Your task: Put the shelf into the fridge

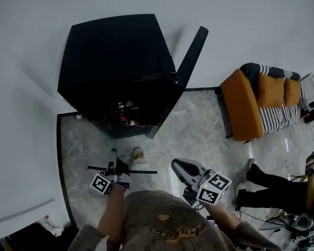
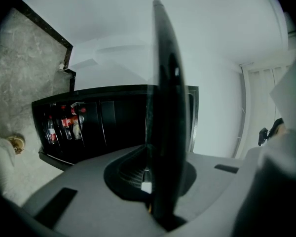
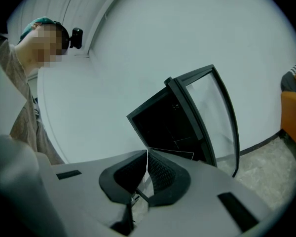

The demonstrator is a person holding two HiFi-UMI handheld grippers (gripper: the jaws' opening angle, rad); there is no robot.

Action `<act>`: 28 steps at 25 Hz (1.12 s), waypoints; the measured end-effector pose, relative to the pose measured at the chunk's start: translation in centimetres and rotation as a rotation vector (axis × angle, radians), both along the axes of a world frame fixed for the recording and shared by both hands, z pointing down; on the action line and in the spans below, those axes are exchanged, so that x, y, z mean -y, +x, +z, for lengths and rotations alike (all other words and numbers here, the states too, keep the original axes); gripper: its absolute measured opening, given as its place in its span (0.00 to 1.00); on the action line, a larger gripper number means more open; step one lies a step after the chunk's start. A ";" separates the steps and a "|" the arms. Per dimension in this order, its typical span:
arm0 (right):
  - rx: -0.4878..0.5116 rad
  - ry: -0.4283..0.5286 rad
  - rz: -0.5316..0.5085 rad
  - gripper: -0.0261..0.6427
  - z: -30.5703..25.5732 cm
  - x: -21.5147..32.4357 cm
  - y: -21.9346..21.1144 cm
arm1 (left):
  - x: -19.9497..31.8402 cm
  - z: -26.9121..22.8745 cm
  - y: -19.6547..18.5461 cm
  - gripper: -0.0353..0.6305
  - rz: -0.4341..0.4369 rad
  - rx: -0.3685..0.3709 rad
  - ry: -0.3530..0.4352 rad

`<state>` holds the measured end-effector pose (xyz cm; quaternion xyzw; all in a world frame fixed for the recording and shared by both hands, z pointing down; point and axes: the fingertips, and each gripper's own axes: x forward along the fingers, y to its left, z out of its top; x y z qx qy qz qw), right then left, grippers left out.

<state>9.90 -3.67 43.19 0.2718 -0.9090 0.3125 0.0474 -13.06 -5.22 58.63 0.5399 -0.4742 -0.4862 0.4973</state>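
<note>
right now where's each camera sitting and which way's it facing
head view: on the head, steeply down at fridge and floor; shows torso, left gripper, right gripper.
left gripper view: on left gripper, rolled sideways, facing fridge front; its jaws on shelf.
right gripper view: on right gripper, facing the open door; shows its jaws, torso.
shared: all three show the fridge.

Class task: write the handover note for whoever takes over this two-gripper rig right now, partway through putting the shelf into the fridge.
Left gripper: shut on the shelf, a thin dark panel held in front of the person.
Right gripper: fingers together, nothing between them.
Fridge: on the floor ahead, door open, bottles inside.
Done: shelf in hand, door open.
Left: carry the shelf to the fridge and slide it in.
</note>
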 end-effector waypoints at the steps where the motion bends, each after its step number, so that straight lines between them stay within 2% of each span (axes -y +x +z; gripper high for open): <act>1: 0.000 -0.003 0.001 0.07 0.1 0.2 0.0 | 0.4 0.4 0.0 0.08 -0.001 0.000 -0.002; 15: -0.012 -0.029 -0.007 0.07 1.1 2.3 -0.4 | 4.9 4.8 -0.9 0.08 -0.084 -0.032 -0.046; 28: -0.029 -0.056 -0.002 0.07 2.1 3.5 -0.6 | 8.7 7.1 -1.9 0.08 -0.145 -0.064 -0.045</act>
